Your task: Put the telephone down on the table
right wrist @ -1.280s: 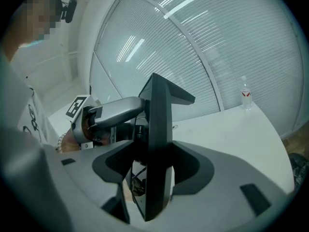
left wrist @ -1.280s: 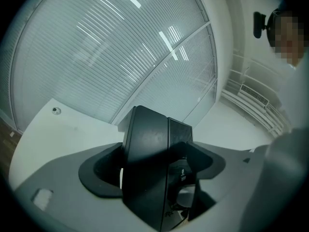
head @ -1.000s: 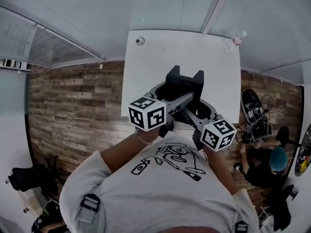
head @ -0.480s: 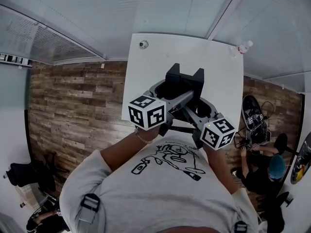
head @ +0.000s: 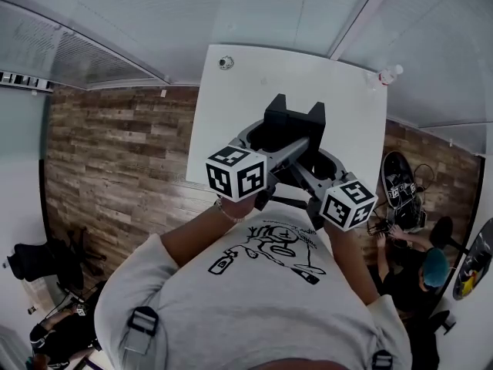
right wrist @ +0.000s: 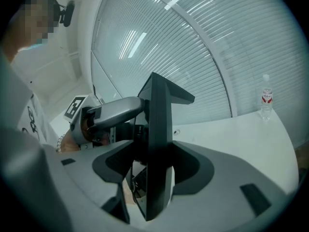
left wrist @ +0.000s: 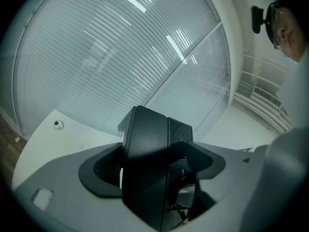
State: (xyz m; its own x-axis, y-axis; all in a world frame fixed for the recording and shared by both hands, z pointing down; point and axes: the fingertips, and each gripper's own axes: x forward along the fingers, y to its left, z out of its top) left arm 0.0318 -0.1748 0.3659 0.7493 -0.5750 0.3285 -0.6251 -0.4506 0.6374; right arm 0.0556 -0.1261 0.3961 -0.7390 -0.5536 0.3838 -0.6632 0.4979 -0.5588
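A black telephone (head: 293, 122) with a notched top hangs in the air above the near half of the white table (head: 231, 114). My left gripper (head: 266, 136) clamps it from the left and my right gripper (head: 320, 159) from the right, both shut on it. In the left gripper view the telephone's black body (left wrist: 149, 163) fills the space between the jaws. In the right gripper view a thin black edge of the telephone (right wrist: 157, 144) stands between the jaws, with the left gripper's grey arm (right wrist: 113, 111) behind it.
A small round object (head: 225, 63) lies near the table's far left corner and a water bottle (head: 387, 75) stands at its far right corner. Wooden floor surrounds the table. A seated person (head: 431, 272) and a dark bag (head: 400, 179) are on the right.
Both grippers have moved a little forward over the table with the telephone still between them. The grip looks unchanged.
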